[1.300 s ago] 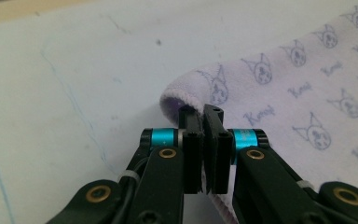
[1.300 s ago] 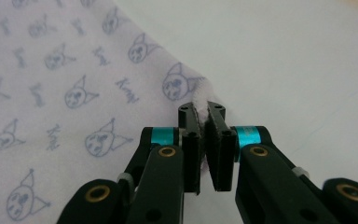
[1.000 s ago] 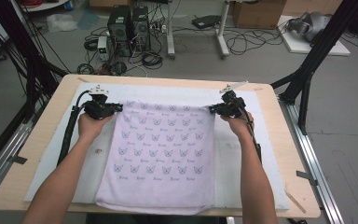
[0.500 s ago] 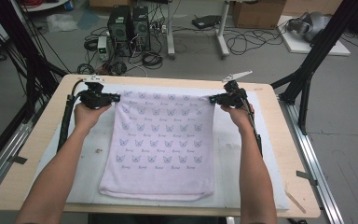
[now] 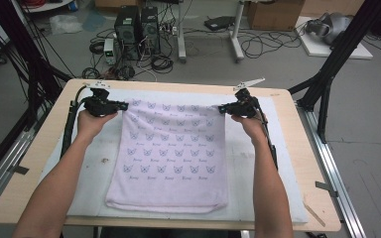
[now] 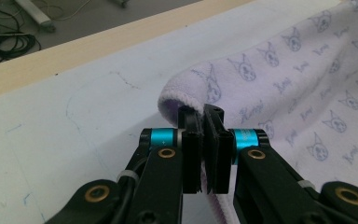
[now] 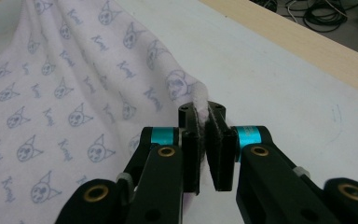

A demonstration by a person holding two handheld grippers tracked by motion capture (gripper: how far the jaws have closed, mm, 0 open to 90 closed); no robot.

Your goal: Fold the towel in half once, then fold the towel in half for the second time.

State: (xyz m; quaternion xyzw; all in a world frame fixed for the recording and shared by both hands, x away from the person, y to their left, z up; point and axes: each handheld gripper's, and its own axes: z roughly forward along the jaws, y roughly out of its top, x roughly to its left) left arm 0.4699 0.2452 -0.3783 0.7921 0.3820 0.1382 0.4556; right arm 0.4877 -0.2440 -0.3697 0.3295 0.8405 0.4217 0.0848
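Item: 1 lilac printed towel, spread on the padded bench, its far edge stretched crosswise between 2 corners, each clamped by the left tool and right tool, its length hung toward the person.

A white mat covers the wooden table; computer towers stand beyond.

hidden: towel corners inside closed jaws | cut off: forearms at bottom edge
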